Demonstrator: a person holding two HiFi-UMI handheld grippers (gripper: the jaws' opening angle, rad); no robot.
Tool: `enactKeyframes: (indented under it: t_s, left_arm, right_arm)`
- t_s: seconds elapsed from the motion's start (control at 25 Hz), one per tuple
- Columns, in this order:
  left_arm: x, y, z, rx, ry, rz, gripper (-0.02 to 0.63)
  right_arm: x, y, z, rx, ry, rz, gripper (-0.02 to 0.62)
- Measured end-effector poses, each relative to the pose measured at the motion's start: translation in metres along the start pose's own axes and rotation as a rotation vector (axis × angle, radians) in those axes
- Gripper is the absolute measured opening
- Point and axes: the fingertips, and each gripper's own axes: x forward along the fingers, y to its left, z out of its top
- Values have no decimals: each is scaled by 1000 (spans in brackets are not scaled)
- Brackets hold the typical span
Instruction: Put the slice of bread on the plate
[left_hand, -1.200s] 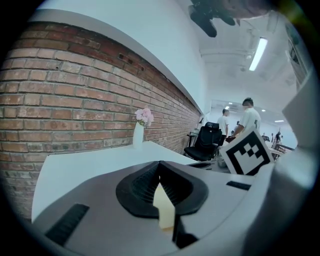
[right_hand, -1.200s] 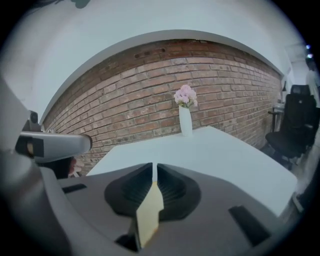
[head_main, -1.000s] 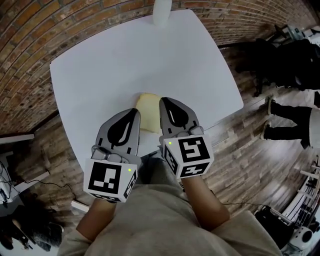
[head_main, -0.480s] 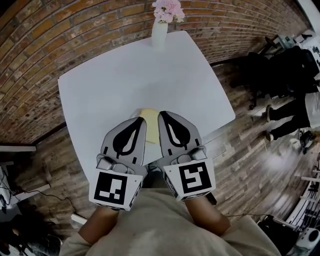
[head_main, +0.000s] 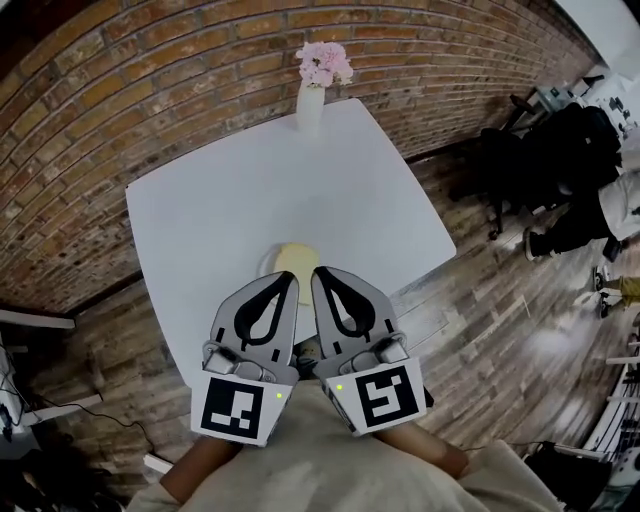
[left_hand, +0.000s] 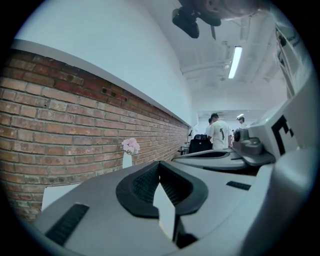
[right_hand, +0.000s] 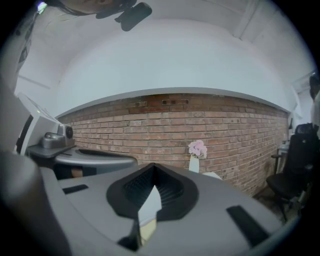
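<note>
Bread slice: pale, round-cornered square

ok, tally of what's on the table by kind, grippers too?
slice of bread: 1
plate, rim barely showing beside the bread: 1
vase of pink flowers: 1
grippers: 2 (left gripper, right gripper, both shut and empty, held above the table's near edge)
Total: 5
</note>
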Motion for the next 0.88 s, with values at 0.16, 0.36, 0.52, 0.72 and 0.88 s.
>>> enactKeyframes:
  t_s: [0.16,0.36,0.52,0.72,0.88]
  left_arm:
    - [-11,1,0,-5,8,13,11]
    - [-14,1,0,-6,1,18,11]
    - [-18,2,1,-6,-8,6,11]
    - [-24,7,-7,-7,-17,-16,11]
    - [-28,8,-12,-4,-18,-37,11]
  right_arm:
    - [-9,13,0,-10,0,20,6]
    - [-11,15,-1,-10,6,27,6]
    - [-11,20,2,-10,-10,13,6]
    - [-13,28,-4,-9,-10,-17,6]
    - [-15,32,-9,2,-15,-43,6]
